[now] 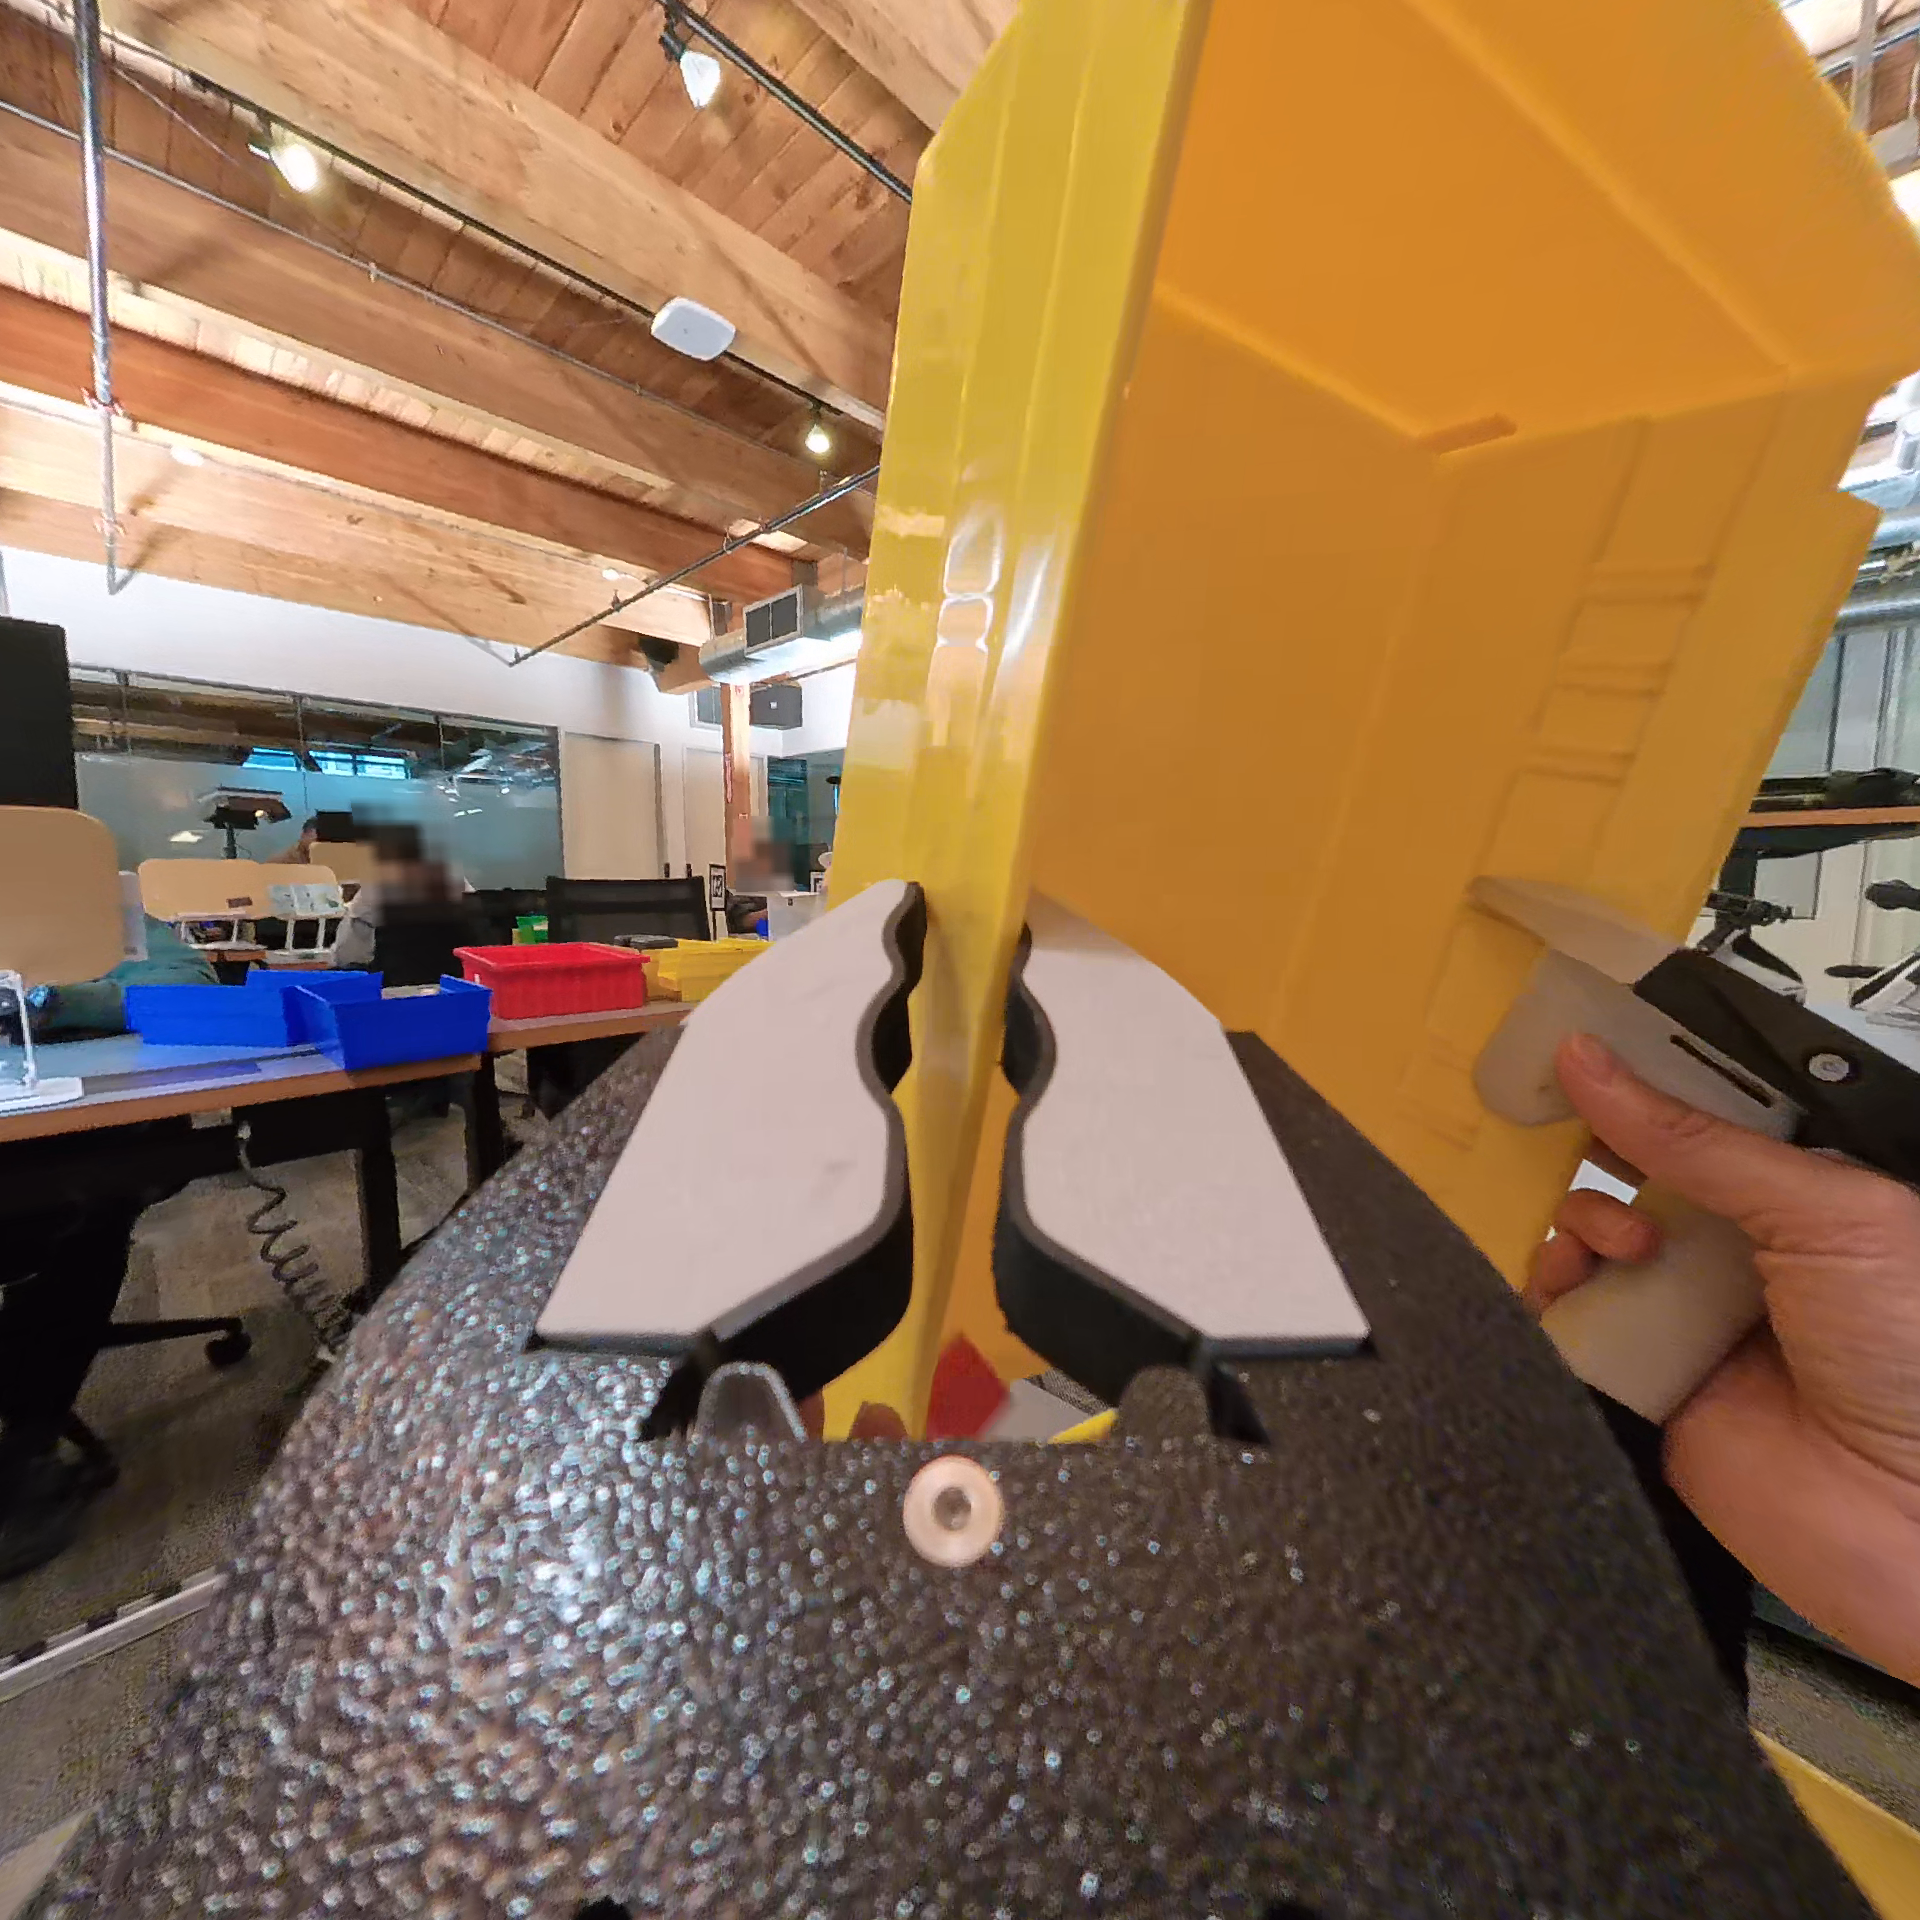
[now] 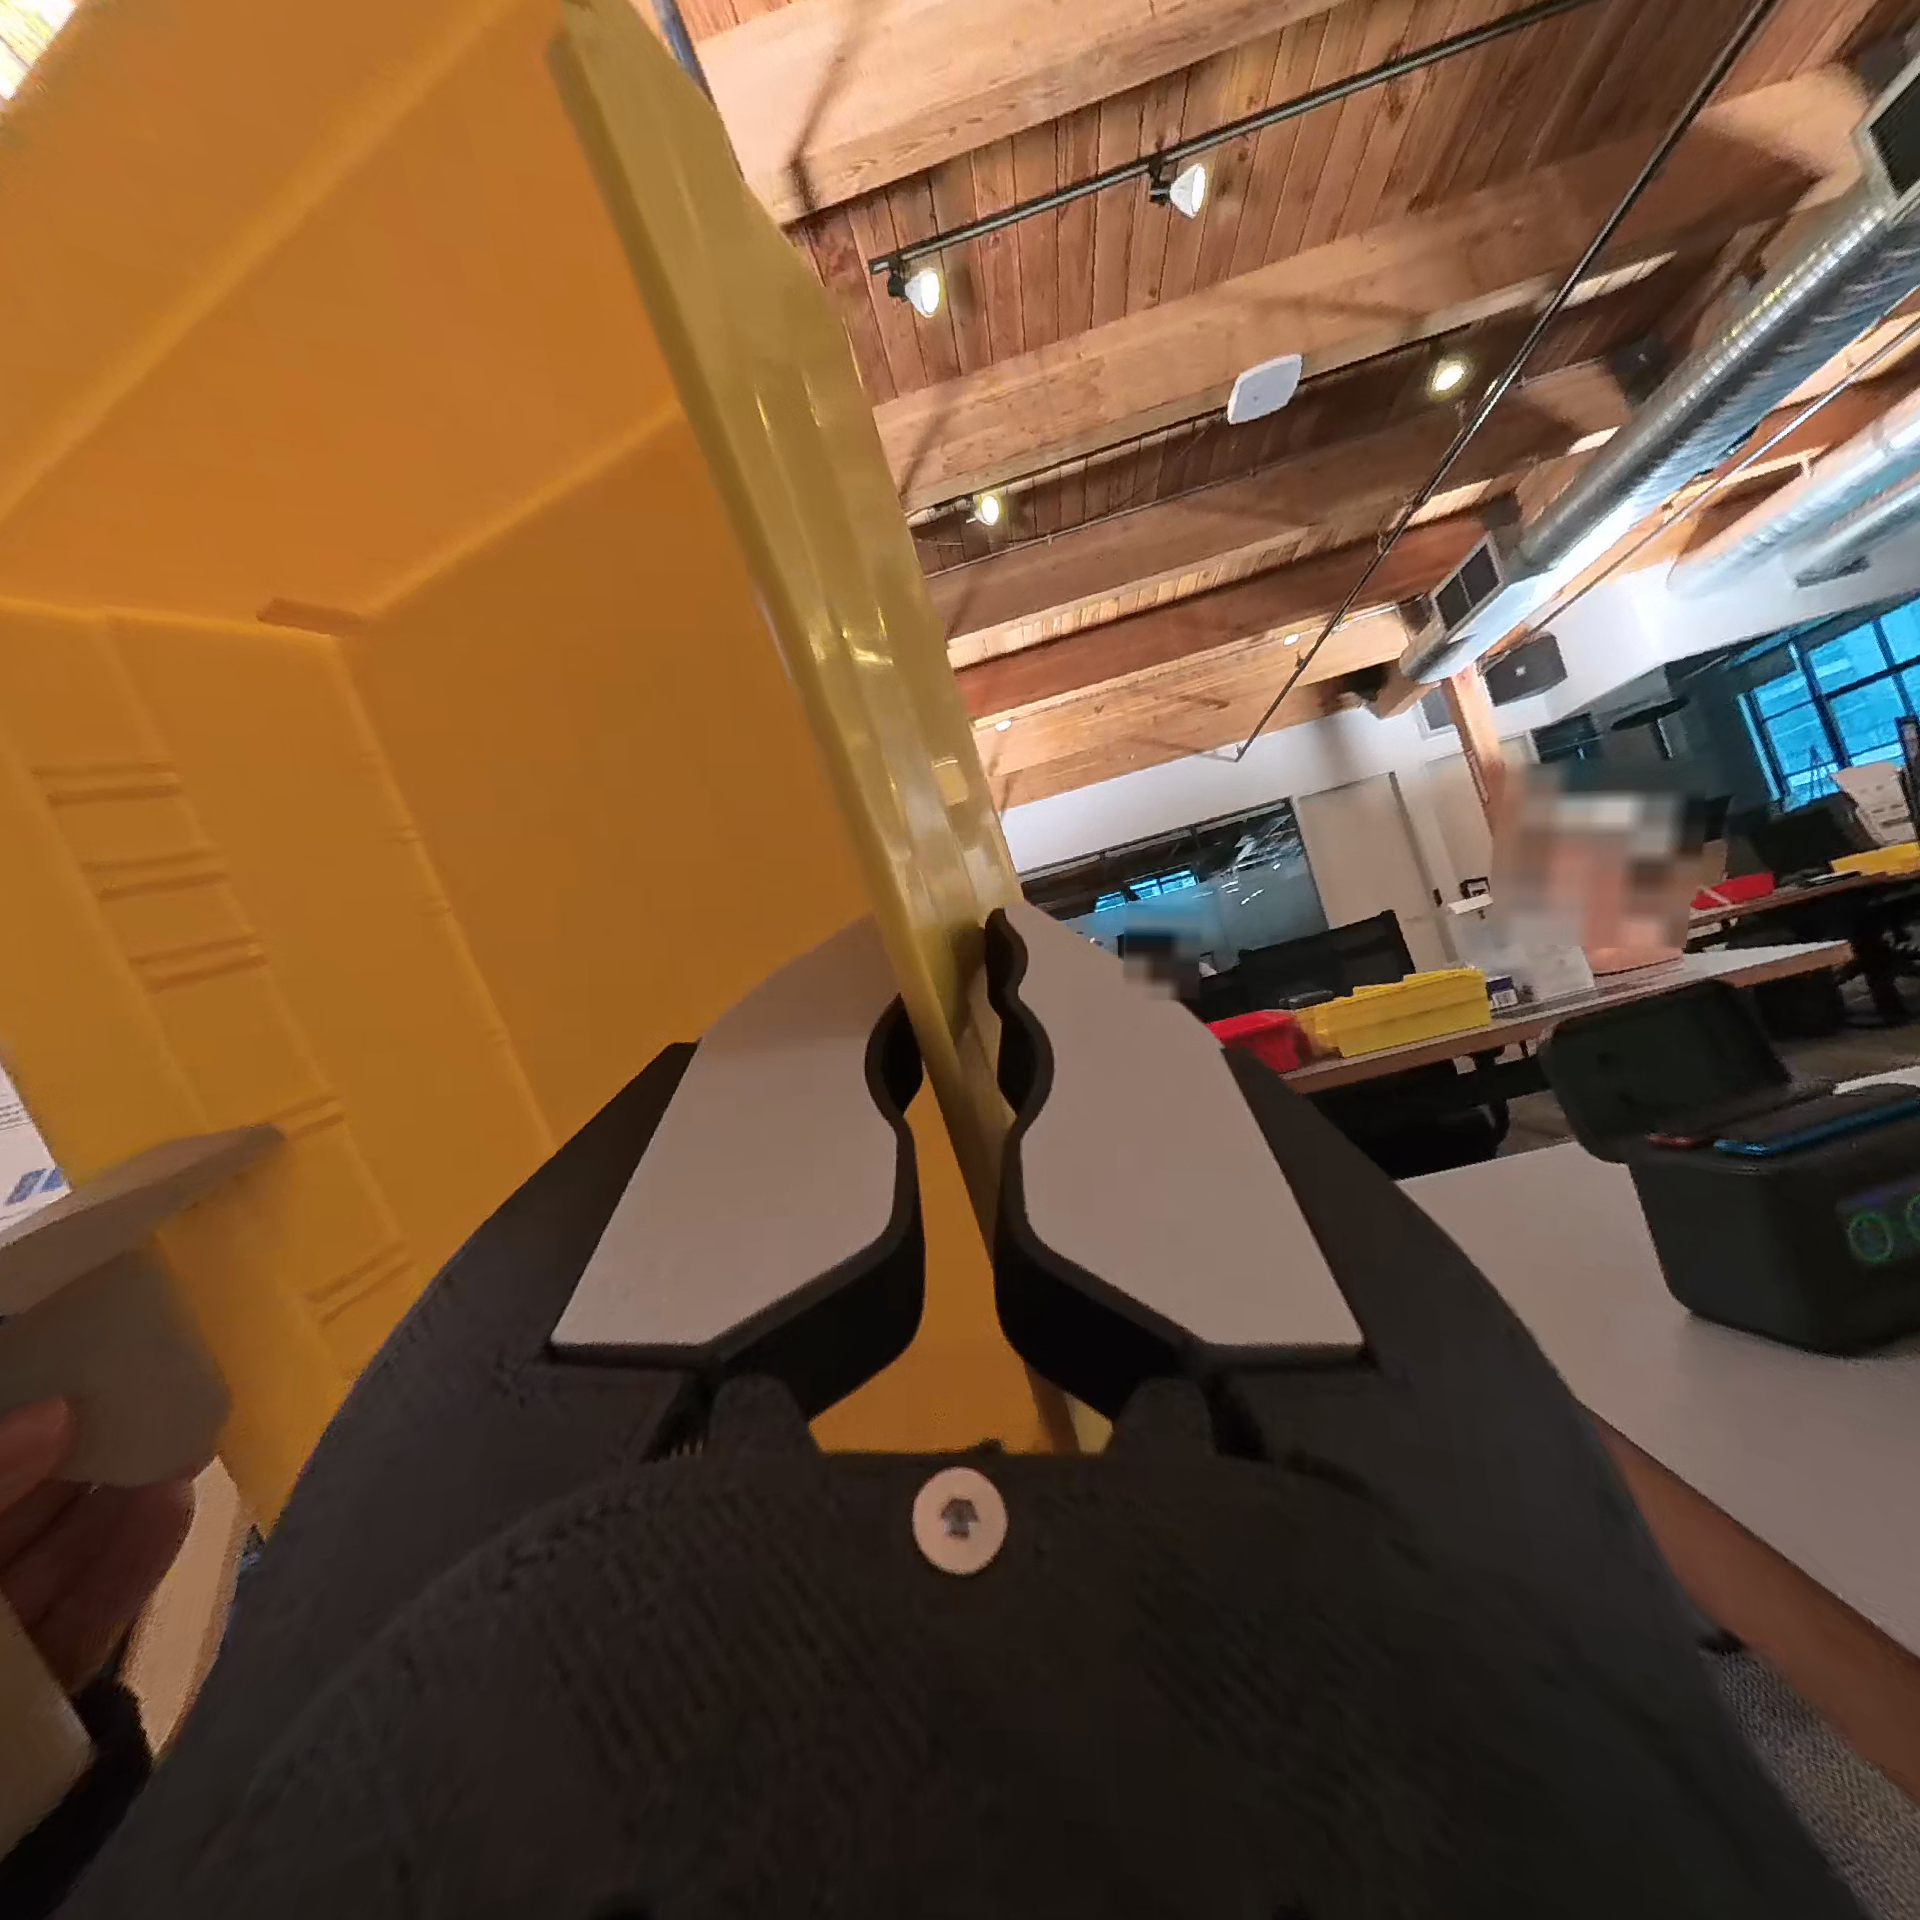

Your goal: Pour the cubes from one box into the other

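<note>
A yellow box (image 1: pixel 1299 623) is held up in the air, tipped steeply so its empty inside faces the cameras. My left gripper (image 1: pixel 961 935) is shut on the box's left wall. My right gripper (image 2: pixel 951 977) is shut on the opposite wall of the same yellow box (image 2: pixel 364 623). The right gripper also shows in the left wrist view (image 1: pixel 1538 925), held by a hand (image 1: pixel 1787 1351). A red cube (image 1: pixel 961 1387) and yellow shapes show below, through the gap between the left fingers. The second box is hidden.
A white table (image 2: pixel 1714 1403) lies to the right with a black case (image 2: pixel 1766 1174) on it. Farther tables carry blue bins (image 1: pixel 343 1013), a red bin (image 1: pixel 556 977) and yellow bins (image 2: pixel 1392 1003). People sit at the far desks.
</note>
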A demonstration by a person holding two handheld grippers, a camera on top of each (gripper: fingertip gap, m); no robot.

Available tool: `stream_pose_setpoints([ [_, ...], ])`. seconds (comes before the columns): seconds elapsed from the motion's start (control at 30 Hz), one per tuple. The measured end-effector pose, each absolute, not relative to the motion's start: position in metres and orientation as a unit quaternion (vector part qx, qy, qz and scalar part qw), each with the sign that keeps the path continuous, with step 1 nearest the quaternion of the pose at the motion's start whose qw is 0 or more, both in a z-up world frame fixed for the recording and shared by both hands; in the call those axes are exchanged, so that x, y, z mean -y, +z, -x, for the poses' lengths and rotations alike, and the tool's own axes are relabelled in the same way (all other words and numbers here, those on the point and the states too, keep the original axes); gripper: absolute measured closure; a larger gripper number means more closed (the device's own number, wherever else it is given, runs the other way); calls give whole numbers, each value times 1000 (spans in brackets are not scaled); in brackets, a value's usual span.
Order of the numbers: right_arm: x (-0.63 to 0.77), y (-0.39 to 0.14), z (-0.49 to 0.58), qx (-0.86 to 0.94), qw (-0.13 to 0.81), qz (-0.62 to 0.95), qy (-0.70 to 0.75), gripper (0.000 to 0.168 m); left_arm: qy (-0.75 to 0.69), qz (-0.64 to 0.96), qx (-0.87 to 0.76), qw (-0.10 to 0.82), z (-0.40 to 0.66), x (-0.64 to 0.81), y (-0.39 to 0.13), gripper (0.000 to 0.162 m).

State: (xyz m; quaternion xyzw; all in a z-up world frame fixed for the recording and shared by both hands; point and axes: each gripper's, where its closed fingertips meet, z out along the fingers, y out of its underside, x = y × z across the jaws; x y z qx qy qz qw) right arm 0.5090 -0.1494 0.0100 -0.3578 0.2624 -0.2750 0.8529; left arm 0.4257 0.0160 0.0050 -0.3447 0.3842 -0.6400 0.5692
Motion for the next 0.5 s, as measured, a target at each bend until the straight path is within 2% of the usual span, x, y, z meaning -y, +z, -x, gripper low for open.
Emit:
stream_pose_setpoints([
  [0.3,149,-17,-517,-291,840,380,-255,158,-623,369,-410,554,-433,-16,-18,150],
  [0.5,132,-9,-504,-296,787,470,-268,158,-599,381,-437,552,-419,-29,-1,149],
])
